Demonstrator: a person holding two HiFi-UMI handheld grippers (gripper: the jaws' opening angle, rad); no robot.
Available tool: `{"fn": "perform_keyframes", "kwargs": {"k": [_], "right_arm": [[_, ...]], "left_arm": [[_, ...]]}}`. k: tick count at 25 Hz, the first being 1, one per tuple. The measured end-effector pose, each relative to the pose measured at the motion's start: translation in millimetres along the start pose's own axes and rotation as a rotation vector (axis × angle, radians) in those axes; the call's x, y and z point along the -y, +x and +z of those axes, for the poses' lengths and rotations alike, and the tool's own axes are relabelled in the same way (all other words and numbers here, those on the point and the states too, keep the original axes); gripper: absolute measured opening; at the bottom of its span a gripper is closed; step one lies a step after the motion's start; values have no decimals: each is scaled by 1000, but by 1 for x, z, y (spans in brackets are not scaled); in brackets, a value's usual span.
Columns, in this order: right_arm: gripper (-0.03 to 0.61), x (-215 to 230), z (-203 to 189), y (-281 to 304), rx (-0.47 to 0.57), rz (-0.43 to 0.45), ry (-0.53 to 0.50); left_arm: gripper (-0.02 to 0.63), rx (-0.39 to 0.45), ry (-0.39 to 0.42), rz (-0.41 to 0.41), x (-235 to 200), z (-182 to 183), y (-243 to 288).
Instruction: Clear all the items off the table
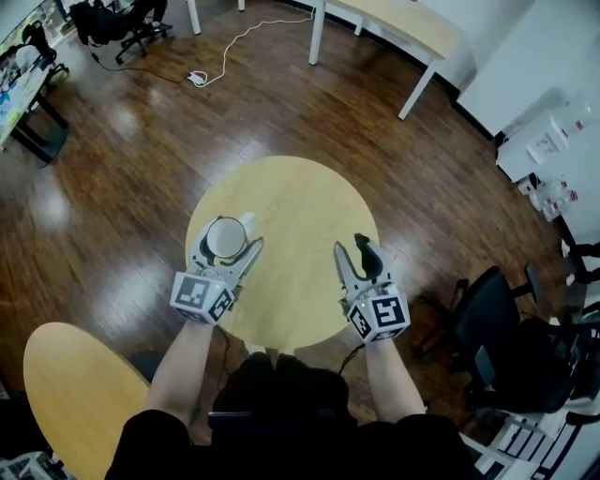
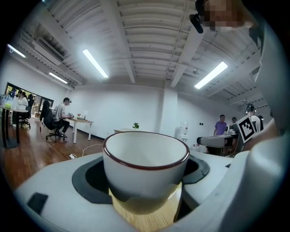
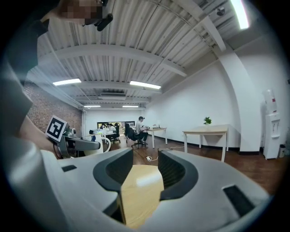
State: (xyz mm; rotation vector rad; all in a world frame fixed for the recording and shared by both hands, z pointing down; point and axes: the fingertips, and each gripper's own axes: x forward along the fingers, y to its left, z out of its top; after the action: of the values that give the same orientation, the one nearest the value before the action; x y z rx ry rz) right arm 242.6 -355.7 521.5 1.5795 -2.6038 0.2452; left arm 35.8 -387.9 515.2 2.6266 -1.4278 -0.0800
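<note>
A white cup with a dark red rim (image 1: 223,236) (image 2: 145,165) hangs upright above the round wooden table (image 1: 300,197), and my left gripper (image 1: 227,242) (image 2: 145,183) is shut on its lower sides. The cup looks empty. To the right, my right gripper (image 1: 352,251) (image 3: 141,174) stands open, its dark pads a narrow gap apart with nothing between them; only the tabletop (image 3: 138,192) shows through the gap. The right gripper view also catches the left gripper with the cup (image 3: 93,145) off to its left. No other item shows on the table.
A second round wooden table (image 1: 70,394) lies at the lower left. A black office chair (image 1: 497,319) stands close on the right. A desk with white legs (image 1: 403,28) and a cable with a power strip (image 1: 197,78) lie further off on the wood floor.
</note>
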Motion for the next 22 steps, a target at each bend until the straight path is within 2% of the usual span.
{"fn": "perform_keyframes", "kwargs": {"k": [5,12,22], "right_arm": [[178,-7,37,11,64,67,-26],[178,-26,66,26,114,185,-57],[178,-113,88,68,145,409,-105]], "left_arm": [[408,45,32,25,5,36,-14],[408,108,52,106,7,71,-37],[408,186,65,352,-45,97,-135]]}}
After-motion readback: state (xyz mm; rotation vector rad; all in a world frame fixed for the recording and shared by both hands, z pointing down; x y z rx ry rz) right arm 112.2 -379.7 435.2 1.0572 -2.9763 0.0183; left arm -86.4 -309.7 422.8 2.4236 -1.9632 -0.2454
